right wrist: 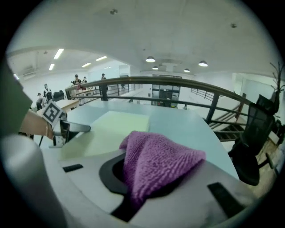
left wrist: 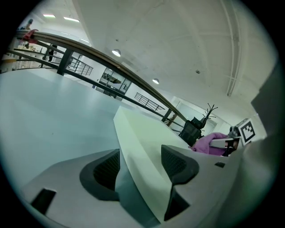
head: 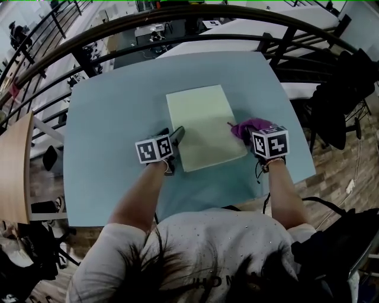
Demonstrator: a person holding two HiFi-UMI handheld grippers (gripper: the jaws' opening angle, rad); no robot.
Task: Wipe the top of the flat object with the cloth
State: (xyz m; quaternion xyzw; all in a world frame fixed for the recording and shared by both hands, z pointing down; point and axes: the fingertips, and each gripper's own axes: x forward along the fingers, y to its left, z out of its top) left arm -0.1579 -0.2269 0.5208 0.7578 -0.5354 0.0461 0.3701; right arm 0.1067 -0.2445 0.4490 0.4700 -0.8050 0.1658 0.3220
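The flat object is a thick pale green board (head: 204, 125) lying on the teal table (head: 112, 118). My left gripper (head: 172, 134) straddles the board's left edge with its jaws wide. One finger lies over the board's top and the other beside it on the table. In the left gripper view the board's edge (left wrist: 133, 147) runs between the dark pads (left wrist: 104, 171), and I see no pinch on it. My right gripper (head: 253, 135) is shut on a purple cloth (head: 249, 126) at the board's right edge. The cloth (right wrist: 153, 158) bunches up out of the jaws, and the board (right wrist: 111, 127) lies ahead to the left.
A dark curved railing (head: 177, 18) rings the far side of the table, with a lower floor beyond it. A black chair (head: 343, 106) stands to the right. A wooden tabletop (head: 15, 171) sits at the left. The person's arms and torso fill the near side.
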